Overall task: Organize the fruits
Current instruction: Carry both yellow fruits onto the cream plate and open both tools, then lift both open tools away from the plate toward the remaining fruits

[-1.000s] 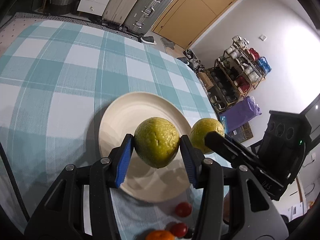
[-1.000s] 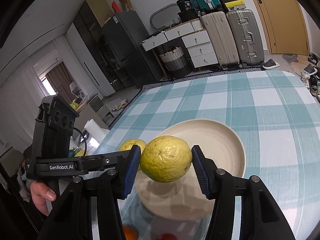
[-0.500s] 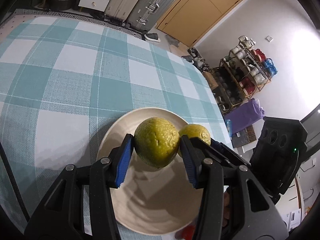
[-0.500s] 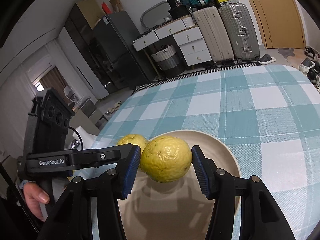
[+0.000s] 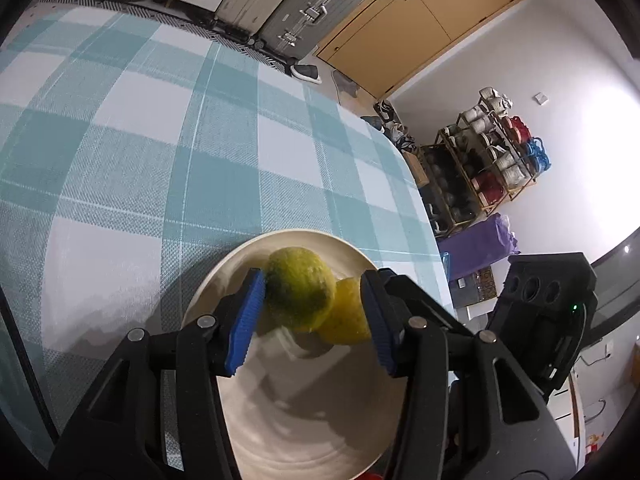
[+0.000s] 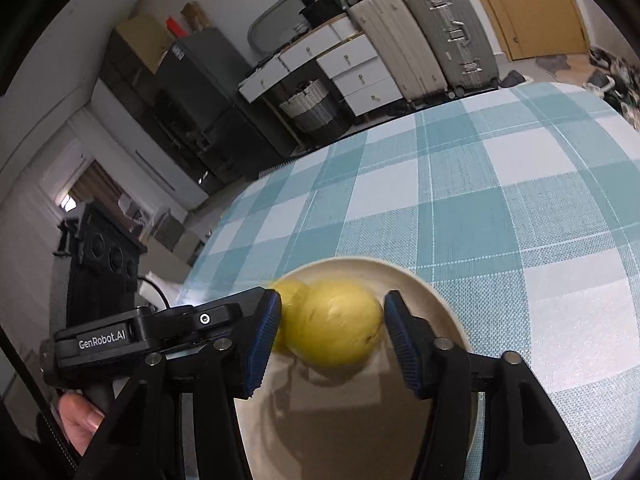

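Two yellow-green round fruits lie side by side on a cream plate (image 5: 304,412). In the left wrist view my left gripper (image 5: 310,320) stands open around the greener fruit (image 5: 300,294), which touches only its left pad; the second fruit (image 5: 346,318) is just behind it. In the right wrist view my right gripper (image 6: 328,340) is open around the yellow fruit (image 6: 336,324), with gaps at both pads, and the other fruit (image 6: 288,296) peeks out at its left. The plate (image 6: 352,424) lies under both grippers.
The plate sits on a teal-and-white checked tablecloth (image 5: 160,140) near the table's right edge. A small red fruit (image 5: 380,474) shows at the bottom edge of the left wrist view. Suitcases, drawers and a shelf stand beyond the table.
Both grippers have lowered onto the plate and opened. Each fruit has left its jaws and now rests on the plate, the two fruits touching.
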Demonstrator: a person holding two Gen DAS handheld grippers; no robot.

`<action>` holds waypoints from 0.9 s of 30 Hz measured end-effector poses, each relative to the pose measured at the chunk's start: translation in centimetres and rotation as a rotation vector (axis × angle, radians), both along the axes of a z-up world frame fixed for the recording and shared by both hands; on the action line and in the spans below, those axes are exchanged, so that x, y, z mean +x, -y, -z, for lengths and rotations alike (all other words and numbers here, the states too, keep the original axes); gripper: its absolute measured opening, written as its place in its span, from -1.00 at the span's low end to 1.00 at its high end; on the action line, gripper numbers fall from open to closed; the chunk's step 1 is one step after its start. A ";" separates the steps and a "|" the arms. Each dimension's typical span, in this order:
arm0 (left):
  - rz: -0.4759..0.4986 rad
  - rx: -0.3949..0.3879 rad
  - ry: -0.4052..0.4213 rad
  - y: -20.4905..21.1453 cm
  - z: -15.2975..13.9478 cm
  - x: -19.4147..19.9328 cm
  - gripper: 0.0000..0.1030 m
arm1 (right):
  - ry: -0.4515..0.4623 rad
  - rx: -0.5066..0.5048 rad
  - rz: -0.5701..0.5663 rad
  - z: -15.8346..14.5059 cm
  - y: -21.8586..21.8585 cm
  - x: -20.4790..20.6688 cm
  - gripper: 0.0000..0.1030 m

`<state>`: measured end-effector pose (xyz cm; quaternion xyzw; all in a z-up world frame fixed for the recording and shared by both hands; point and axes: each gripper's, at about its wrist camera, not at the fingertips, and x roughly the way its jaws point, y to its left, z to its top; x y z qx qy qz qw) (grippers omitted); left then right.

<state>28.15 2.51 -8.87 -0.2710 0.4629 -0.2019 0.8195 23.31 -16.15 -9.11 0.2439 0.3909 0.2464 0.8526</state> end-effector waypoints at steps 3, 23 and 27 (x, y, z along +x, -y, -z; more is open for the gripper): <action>-0.008 0.015 -0.002 -0.2 -0.7 -0.6 -0.10 | 0.023 0.013 0.009 -0.8 0.2 -0.3 0.20; -0.038 0.150 0.046 -1.3 -3.9 -9.9 0.13 | 0.106 -0.076 0.048 -3.8 2.8 -10.1 0.35; -0.032 0.185 0.047 -1.0 -3.9 -11.7 0.13 | 0.141 -0.100 0.045 -4.6 2.5 -12.0 0.51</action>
